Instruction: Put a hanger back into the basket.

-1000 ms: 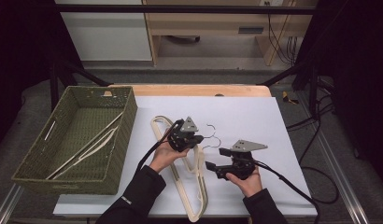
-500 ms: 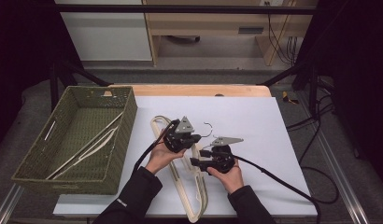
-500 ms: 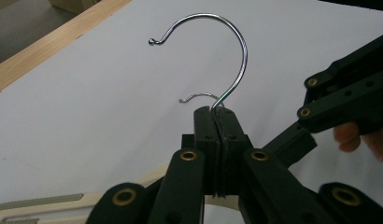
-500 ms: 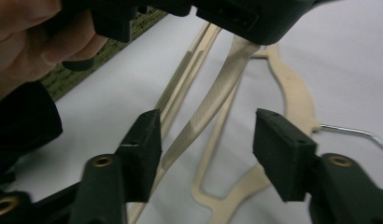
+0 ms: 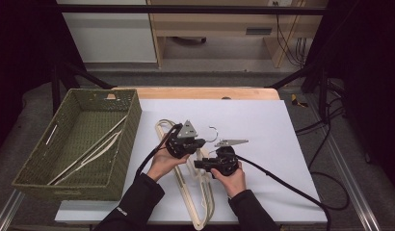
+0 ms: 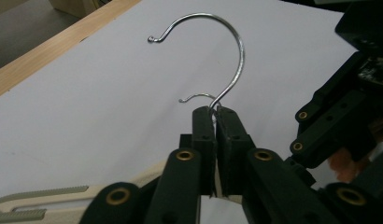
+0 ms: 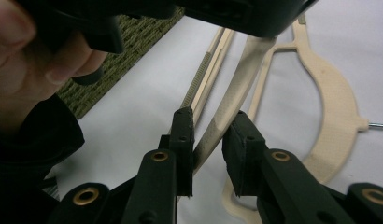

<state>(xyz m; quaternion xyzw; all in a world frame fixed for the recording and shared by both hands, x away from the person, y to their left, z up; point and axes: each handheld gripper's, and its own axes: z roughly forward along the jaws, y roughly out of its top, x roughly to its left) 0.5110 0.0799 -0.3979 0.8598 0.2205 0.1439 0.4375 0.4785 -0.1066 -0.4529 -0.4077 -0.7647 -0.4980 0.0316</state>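
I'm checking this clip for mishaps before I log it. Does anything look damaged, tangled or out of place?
Nothing stands out. The left gripper is shut on the hanger's metal hook, and the right gripper straddles a beige hanger arm. More hangers lie in the green basket. I see nothing broken.

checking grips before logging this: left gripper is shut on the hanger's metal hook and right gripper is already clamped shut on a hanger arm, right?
Not quite. The left gripper is shut on the metal hook, but the right gripper is open: in the right gripper view its jaws stand either side of the beige hanger arm with a gap, not clamped.
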